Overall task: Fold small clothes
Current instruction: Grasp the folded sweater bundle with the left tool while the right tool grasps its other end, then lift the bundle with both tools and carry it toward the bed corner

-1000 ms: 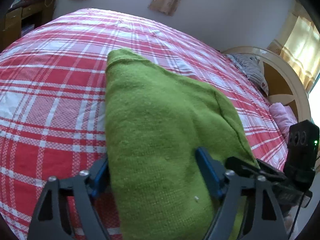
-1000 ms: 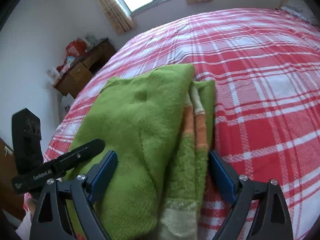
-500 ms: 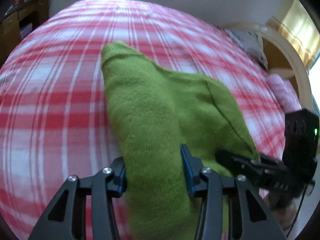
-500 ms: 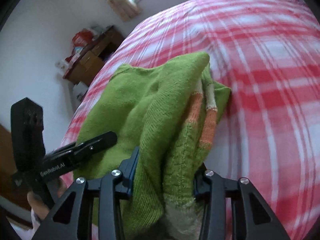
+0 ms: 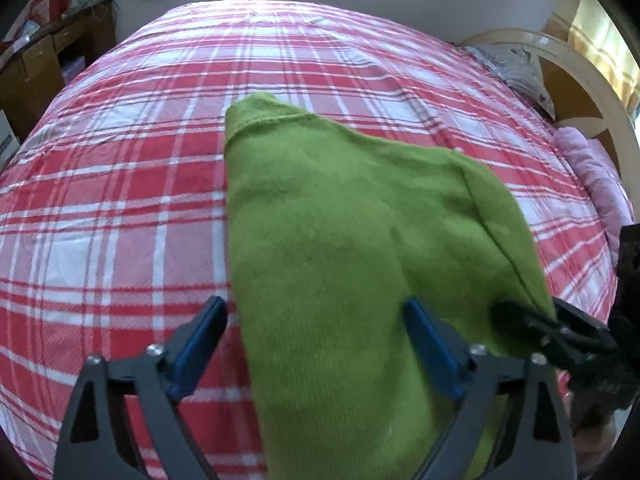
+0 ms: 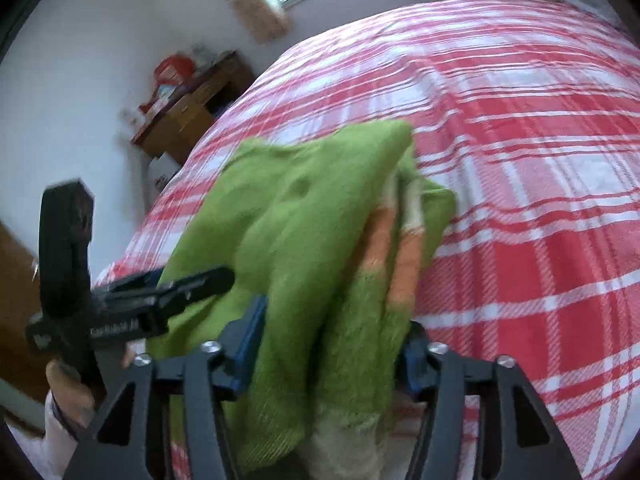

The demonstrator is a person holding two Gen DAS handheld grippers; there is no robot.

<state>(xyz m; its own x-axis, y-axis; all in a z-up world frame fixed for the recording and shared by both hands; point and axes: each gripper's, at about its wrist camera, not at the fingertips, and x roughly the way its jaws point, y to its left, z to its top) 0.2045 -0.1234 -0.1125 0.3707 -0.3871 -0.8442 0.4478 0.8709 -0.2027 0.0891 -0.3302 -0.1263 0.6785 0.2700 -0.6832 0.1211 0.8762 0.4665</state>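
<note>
Writing: the side of the left gripper (image 6: 132,312), seen from the right wrist camera, carries white lettering too blurred to read. The sweater (image 5: 344,240) is a green knit, folded into a thick bundle, with orange and cream stripes (image 6: 404,256) showing between its layers on the right edge. It lies on the near part of the red-and-white plaid bed (image 5: 120,160). The left gripper (image 5: 316,344) has its fingers spread, the sweater's near end lying between them. The right gripper (image 6: 332,344) is clenched on the sweater's near edge.
</note>
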